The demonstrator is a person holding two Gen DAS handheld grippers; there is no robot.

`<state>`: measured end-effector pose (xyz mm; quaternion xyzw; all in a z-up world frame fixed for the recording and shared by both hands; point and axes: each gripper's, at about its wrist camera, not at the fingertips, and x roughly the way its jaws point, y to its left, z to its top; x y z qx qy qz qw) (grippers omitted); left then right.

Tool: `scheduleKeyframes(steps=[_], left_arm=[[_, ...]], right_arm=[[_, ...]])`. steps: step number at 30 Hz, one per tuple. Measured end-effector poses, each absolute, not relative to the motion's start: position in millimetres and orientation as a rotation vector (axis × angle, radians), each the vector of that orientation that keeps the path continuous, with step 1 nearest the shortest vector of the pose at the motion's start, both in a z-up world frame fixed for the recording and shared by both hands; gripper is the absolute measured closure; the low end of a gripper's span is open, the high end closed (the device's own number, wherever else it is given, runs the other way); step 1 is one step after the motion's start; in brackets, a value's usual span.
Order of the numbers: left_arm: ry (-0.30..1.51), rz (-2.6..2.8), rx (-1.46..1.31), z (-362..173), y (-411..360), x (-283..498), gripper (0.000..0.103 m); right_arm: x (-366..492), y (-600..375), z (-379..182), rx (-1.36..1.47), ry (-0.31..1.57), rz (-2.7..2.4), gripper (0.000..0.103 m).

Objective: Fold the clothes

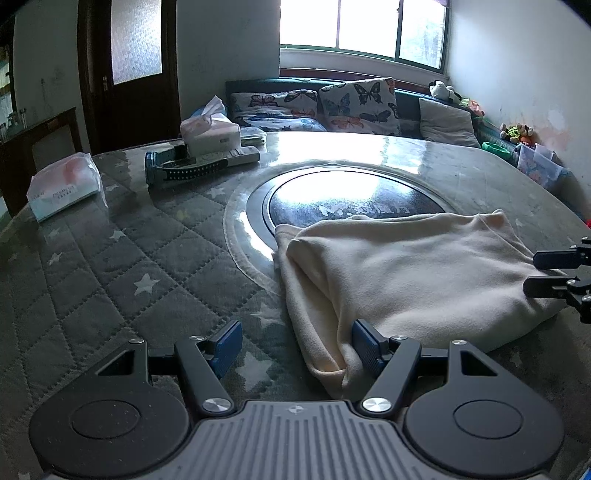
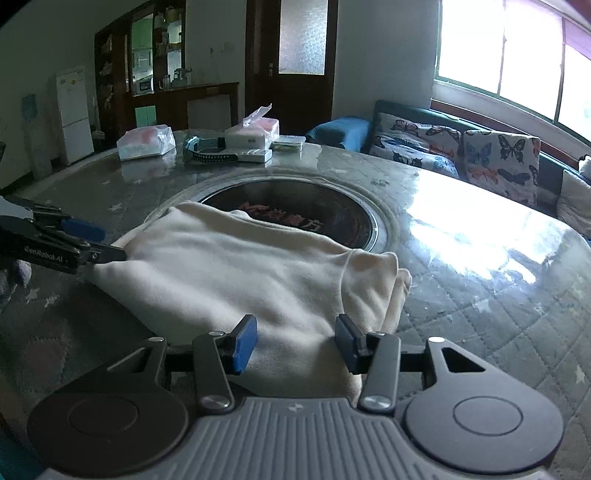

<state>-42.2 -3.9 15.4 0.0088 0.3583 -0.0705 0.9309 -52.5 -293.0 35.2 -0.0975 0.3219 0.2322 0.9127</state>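
Left hand-held gripper (image 1: 295, 349) and right hand-held gripper (image 2: 297, 341) both spread wide beside soft, folded cream fleece garment (image 1: 406, 273); quilted star-patterned table cover (image 1: 110, 277).

Daylight from the window (image 1: 364, 27) glares off the glossy table (image 2: 476, 236); fisheye edges bend, corners darken.

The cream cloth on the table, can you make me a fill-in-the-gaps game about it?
1. The folded cream cloth partly covers the dark ____ plate set in the table's middle.
2. Both grippers' jaws are ____.
3. The pads on the left gripper are coloured ____.
4. The cushions behind the table are printed with ____.

Missing words: round; open; blue; butterflies
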Motion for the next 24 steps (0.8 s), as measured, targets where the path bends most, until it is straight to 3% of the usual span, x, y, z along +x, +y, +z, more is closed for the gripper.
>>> scheduleKeyframes(steps=[14, 24], left_arm=[[0.769, -0.154, -0.045, 19.7, 2.1, -36.6, 0.033], [0.778, -0.162, -0.085, 23.3, 8.3, -33.2, 0.033]], right_arm=[[-57.6, -282.6, 48.8, -0.219, 0.632, 0.518, 0.055], [-70.4, -213.5, 52.6, -0.368, 0.621, 0.721, 0.055]])
